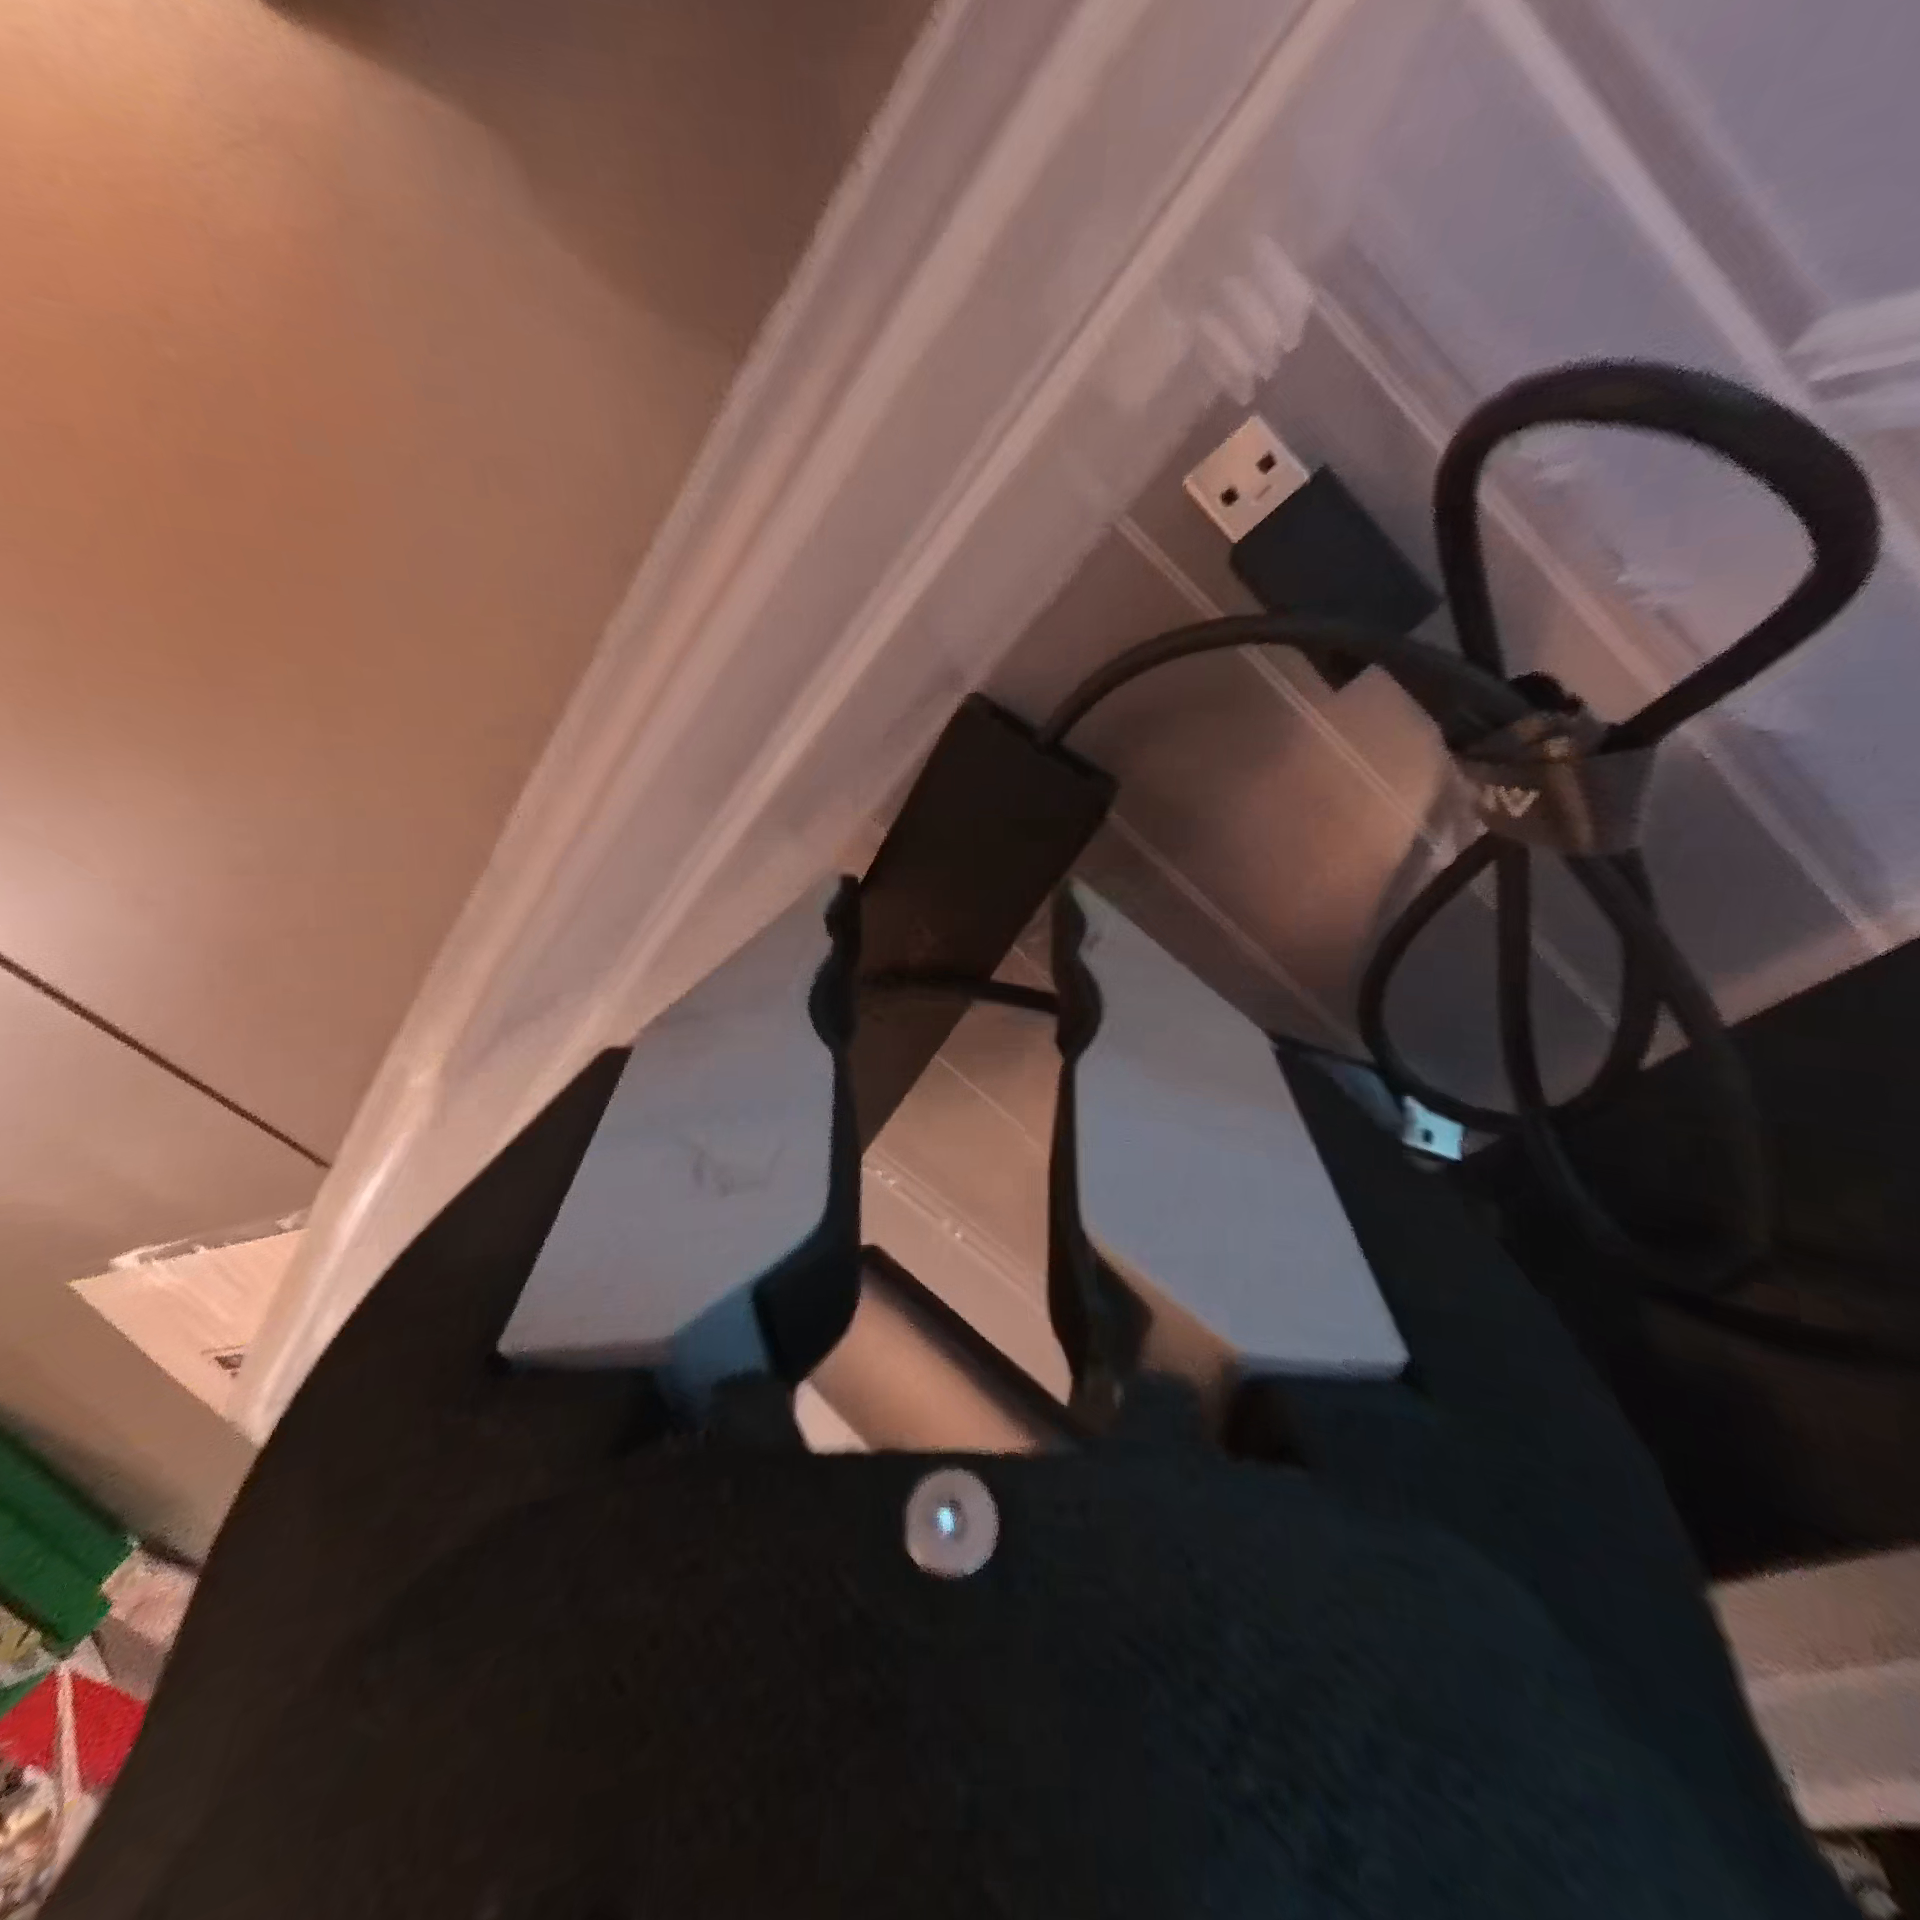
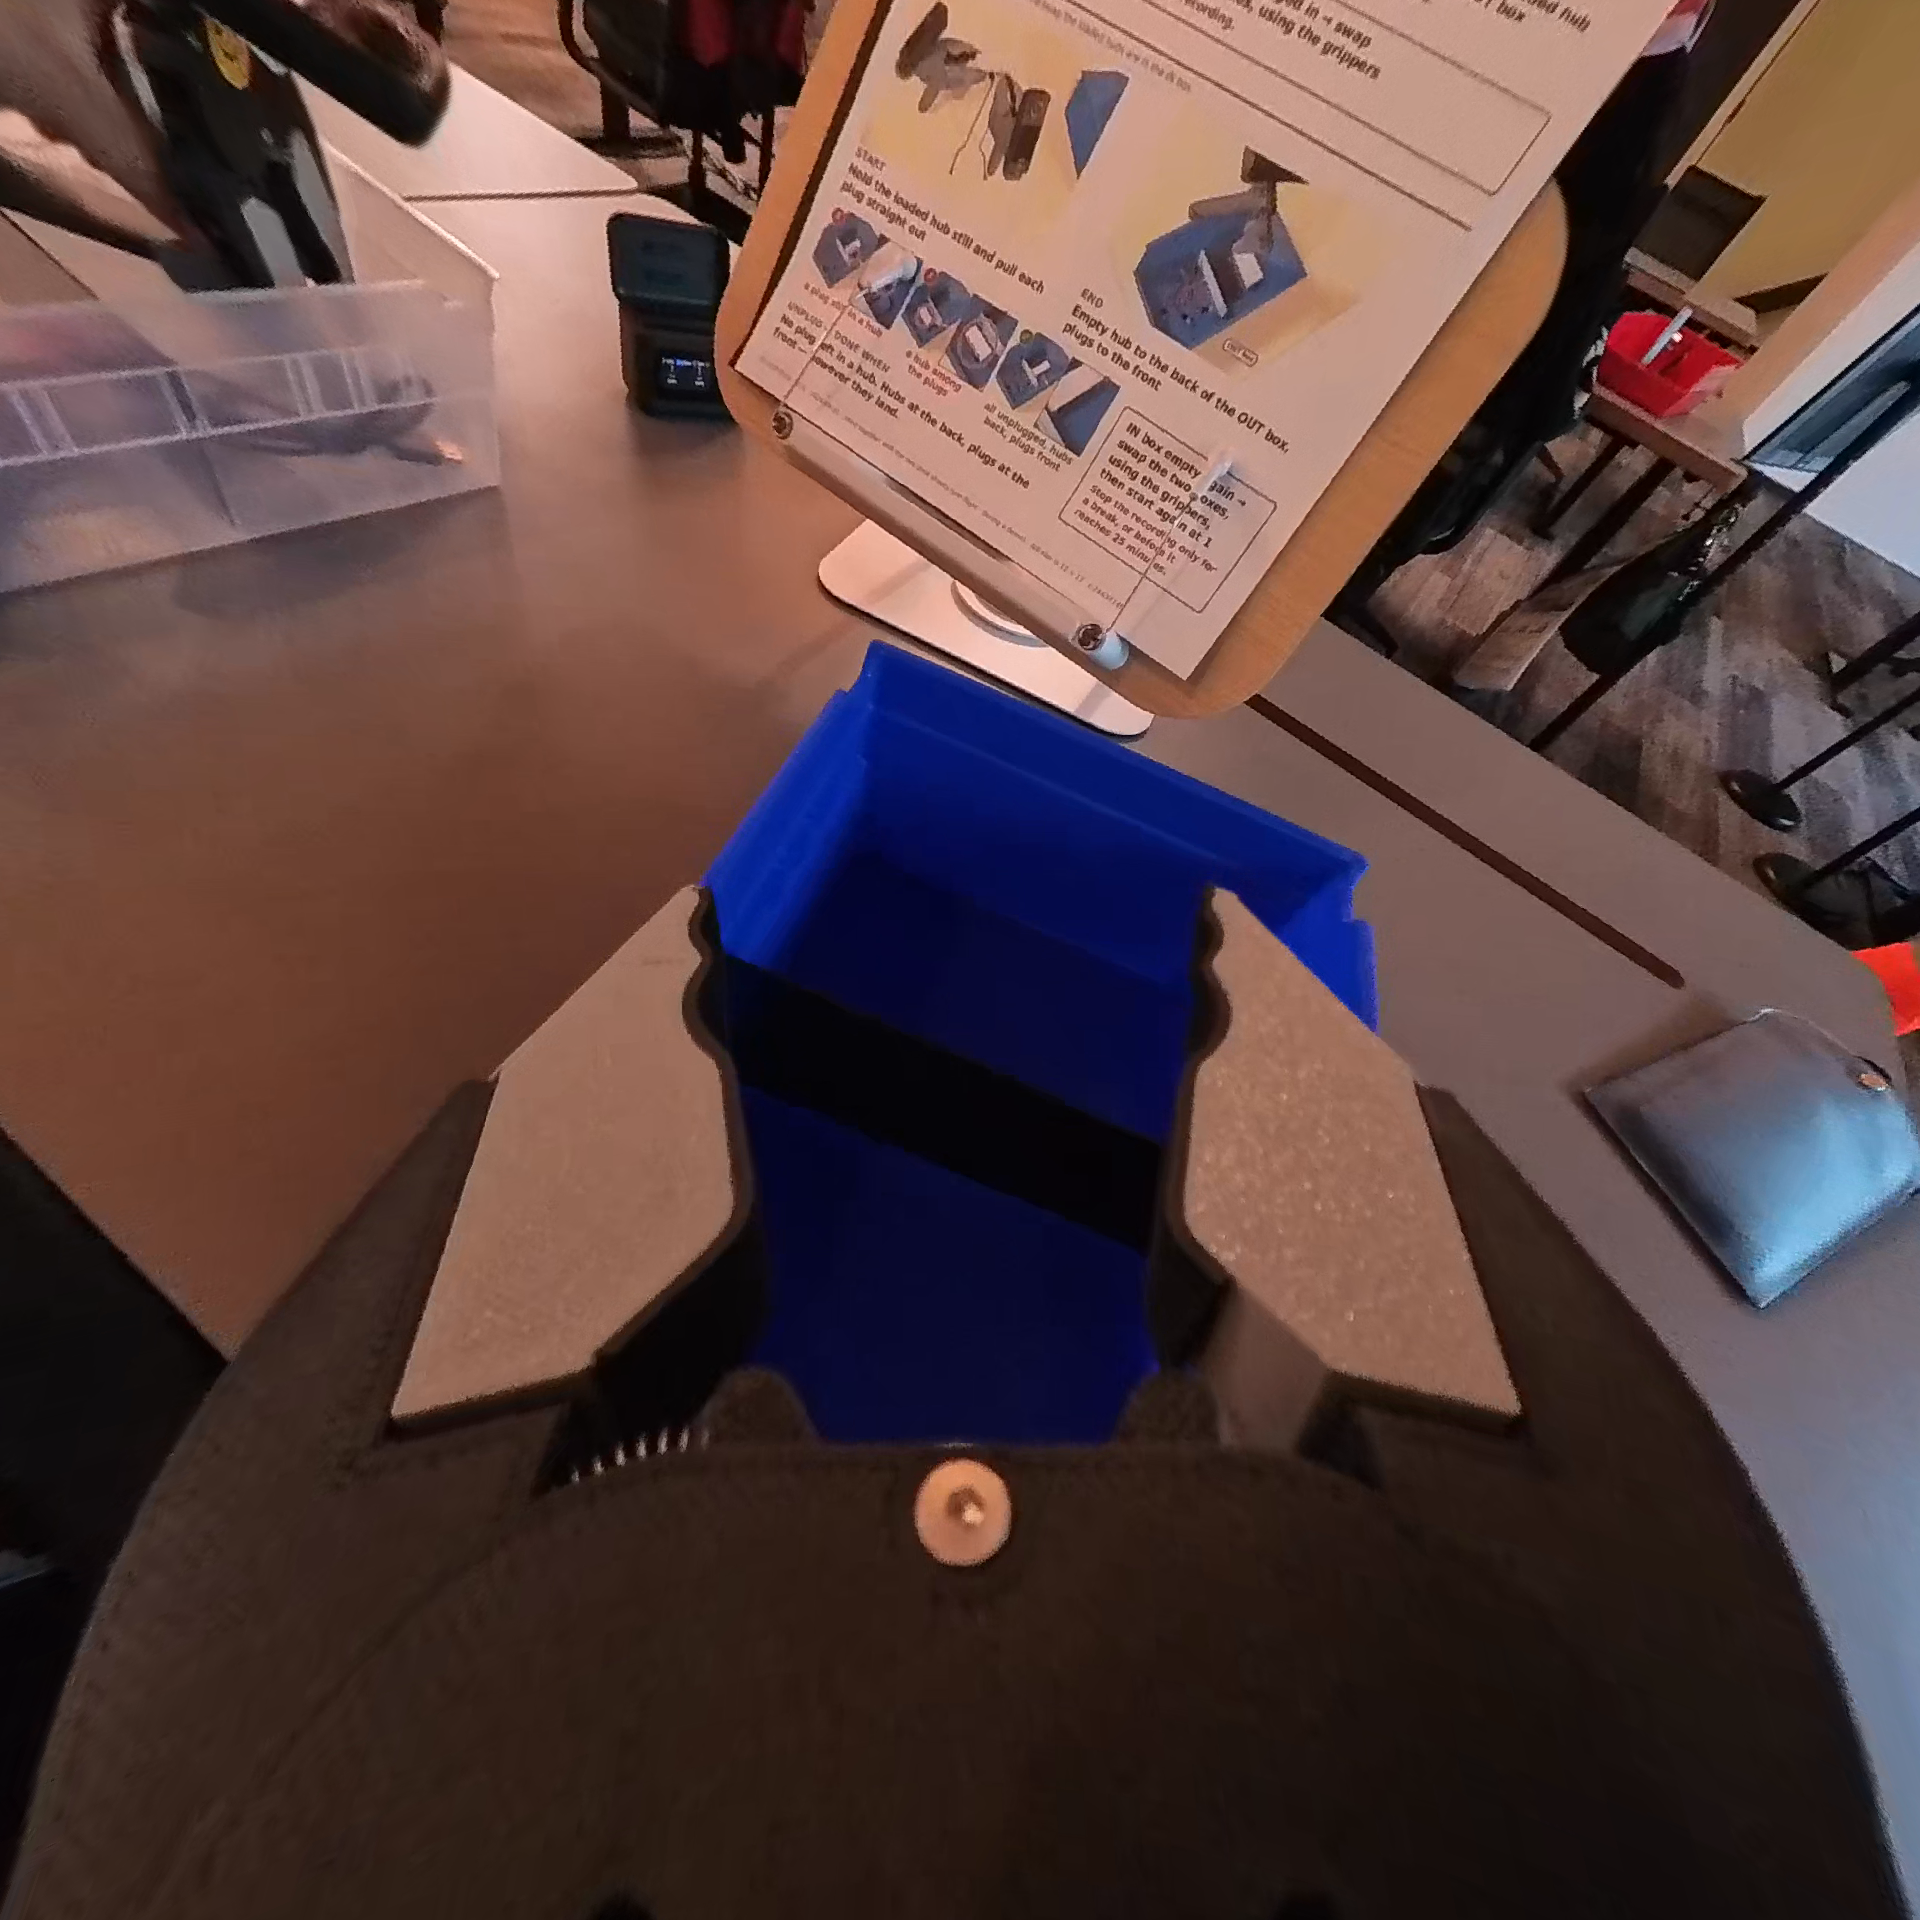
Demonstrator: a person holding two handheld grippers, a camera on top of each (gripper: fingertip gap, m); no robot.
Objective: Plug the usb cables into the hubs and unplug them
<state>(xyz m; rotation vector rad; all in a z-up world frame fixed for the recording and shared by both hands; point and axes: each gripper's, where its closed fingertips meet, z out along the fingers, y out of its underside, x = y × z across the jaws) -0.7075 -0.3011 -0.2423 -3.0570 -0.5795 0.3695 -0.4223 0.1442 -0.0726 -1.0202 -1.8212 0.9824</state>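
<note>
One hub, one loose plug, two boxes.
The left gripper (image 1: 951, 997) squeezed its fingers (image 1: 836, 997) shut on a thin black hub (image 1: 971, 831) inside the clear box (image 1: 935, 343). One cable (image 1: 1621, 935) lay looped beside it, tied in the middle, its silver plug (image 1: 1247, 478) free. The right gripper (image 2: 951, 1039) hung with fingers (image 2: 1299, 1122) apart, holding nothing, over one blue box (image 2: 1039, 790) on the table (image 2: 364, 831).

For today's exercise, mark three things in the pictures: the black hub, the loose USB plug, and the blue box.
Black hub (image 1: 961, 862): left wrist view, on its dark top face, beyond the fingertips.
Loose USB plug (image 1: 1247, 480): left wrist view, on its silver metal end.
Blue box (image 2: 1049, 821): right wrist view, on its far inner wall.
</note>
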